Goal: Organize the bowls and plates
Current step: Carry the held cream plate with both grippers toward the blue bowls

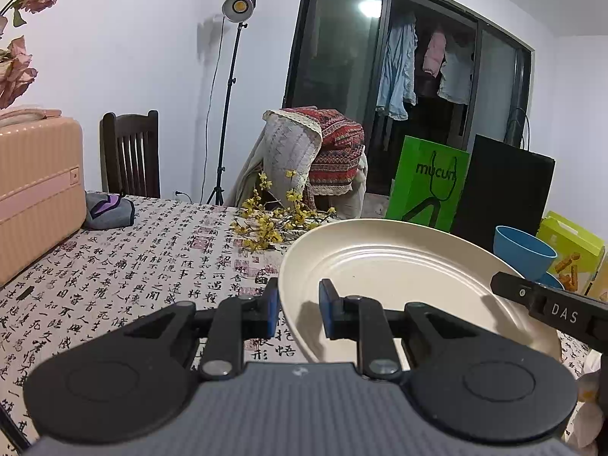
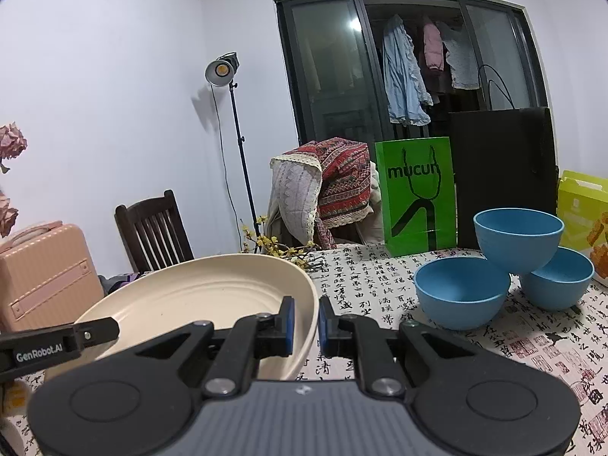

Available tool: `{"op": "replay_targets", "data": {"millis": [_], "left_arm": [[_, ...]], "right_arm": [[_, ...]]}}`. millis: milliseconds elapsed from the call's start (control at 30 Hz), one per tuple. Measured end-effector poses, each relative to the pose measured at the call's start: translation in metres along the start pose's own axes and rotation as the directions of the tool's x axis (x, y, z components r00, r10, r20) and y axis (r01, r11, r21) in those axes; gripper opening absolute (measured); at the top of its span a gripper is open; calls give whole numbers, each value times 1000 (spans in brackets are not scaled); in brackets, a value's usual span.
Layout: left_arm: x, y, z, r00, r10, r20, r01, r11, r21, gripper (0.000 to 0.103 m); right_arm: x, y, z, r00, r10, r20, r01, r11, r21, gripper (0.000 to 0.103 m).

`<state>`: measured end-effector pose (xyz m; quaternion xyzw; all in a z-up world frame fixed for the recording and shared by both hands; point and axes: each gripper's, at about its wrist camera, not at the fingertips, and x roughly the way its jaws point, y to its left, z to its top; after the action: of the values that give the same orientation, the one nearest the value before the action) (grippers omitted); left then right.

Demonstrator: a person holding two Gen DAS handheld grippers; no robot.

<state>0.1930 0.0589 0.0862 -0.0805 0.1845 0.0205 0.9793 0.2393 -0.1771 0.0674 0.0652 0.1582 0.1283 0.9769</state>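
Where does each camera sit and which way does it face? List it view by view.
Left wrist: rides the left gripper, facing along its fingers at the cream plate rim they clamp.
Right wrist: rides the right gripper, clamping the plate's opposite rim, three blue bowls beyond.
Shared: plate, green bag, each other's gripper.

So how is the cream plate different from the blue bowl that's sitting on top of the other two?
The cream plate is wide, shallow and ringed inside; the top blue bowl is narrower, deep and smooth. The plate is tilted, pinched at opposite rims by the left gripper and the right gripper; the bowl rests on two other blue bowls, ungripped. Both are empty and matte.
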Motion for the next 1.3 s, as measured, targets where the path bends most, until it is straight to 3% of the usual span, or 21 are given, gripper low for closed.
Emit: {"op": "replay_targets", "data": {"millis": [1300], "left_arm": [[-29, -31, -40, 992, -122, 15, 123, 992, -38, 22]], "right_arm": [[-49, -39, -34, 998, -46, 46, 45, 999, 14, 13]]}}
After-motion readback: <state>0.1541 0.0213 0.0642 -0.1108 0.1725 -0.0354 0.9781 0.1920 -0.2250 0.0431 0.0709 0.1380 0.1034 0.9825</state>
